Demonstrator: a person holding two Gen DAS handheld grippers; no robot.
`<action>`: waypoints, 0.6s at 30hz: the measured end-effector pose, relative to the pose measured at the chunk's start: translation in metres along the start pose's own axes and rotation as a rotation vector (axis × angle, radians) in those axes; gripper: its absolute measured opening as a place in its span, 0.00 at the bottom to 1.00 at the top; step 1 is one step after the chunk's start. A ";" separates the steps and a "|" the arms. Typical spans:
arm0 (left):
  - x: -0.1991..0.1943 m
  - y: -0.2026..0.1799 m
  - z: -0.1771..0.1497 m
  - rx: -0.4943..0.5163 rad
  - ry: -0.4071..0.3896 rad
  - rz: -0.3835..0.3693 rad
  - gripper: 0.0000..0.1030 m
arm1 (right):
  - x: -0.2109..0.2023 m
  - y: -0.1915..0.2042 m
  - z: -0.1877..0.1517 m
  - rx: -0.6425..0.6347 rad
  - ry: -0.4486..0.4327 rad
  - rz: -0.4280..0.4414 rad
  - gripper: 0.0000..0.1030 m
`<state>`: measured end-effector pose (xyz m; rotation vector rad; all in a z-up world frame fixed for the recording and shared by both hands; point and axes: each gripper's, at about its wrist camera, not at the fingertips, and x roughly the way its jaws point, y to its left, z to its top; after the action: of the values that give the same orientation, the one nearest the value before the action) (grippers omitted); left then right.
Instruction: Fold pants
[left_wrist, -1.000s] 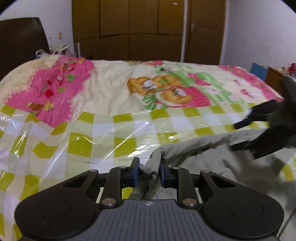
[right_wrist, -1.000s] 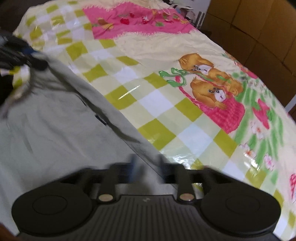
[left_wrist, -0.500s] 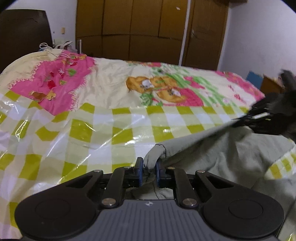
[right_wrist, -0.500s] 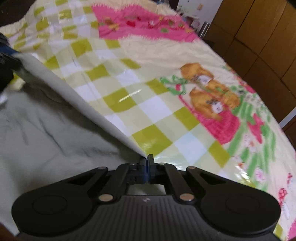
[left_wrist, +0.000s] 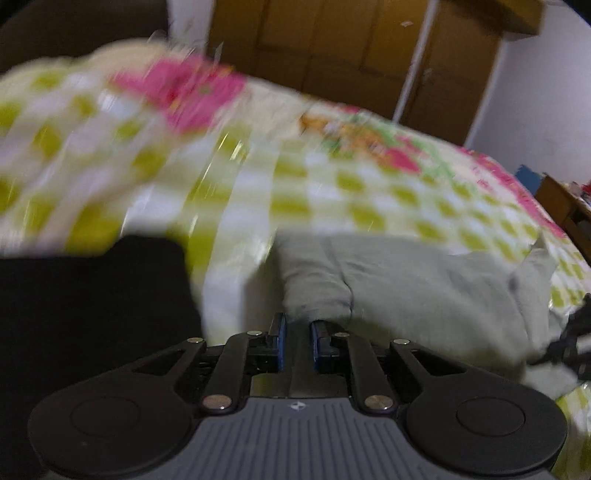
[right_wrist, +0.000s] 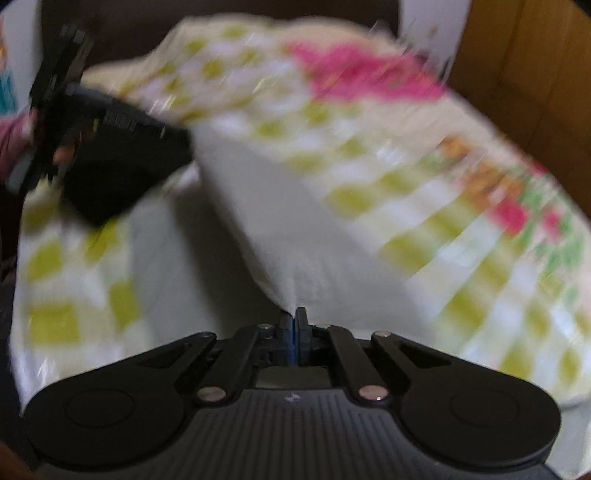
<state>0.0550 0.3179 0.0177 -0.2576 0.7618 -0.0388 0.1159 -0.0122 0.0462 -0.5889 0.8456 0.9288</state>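
The pale grey-green pants (left_wrist: 406, 280) lie on the checked bed cover. In the left wrist view my left gripper (left_wrist: 297, 334) holds a bunched fold of the pants between its blue pads. In the right wrist view my right gripper (right_wrist: 294, 325) is shut on a thin edge of the pants (right_wrist: 280, 229), which rises in a taut sheet toward the left gripper (right_wrist: 110, 147) at the upper left. The right gripper's tip shows at the right edge of the left wrist view (left_wrist: 576, 339). Both views are motion-blurred.
The bed (left_wrist: 332, 184) carries a shiny yellow-green checked cover and a pink cartoon blanket (left_wrist: 192, 88). A black shape (left_wrist: 92, 302) lies at the left. Brown wardrobe doors (left_wrist: 351, 55) stand behind the bed. A wooden stand (left_wrist: 565, 206) is at the right.
Both grippers have swung fast with the pants, blurring the views. The cloth is now drawn taut between them and lifted off the bed. The left gripper's fold sits thicker between its pads.
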 end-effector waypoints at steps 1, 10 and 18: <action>0.001 0.004 -0.010 -0.026 0.013 0.000 0.25 | 0.011 0.008 -0.007 0.020 0.029 0.026 0.00; -0.013 0.014 -0.035 -0.070 -0.011 -0.007 0.25 | 0.024 0.021 -0.012 0.061 0.075 0.023 0.00; -0.010 -0.004 -0.033 0.094 -0.007 -0.033 0.58 | 0.014 0.019 -0.012 0.083 0.060 0.003 0.00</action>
<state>0.0251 0.3081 0.0027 -0.1809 0.7470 -0.1050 0.0997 -0.0055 0.0269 -0.5456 0.9349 0.8784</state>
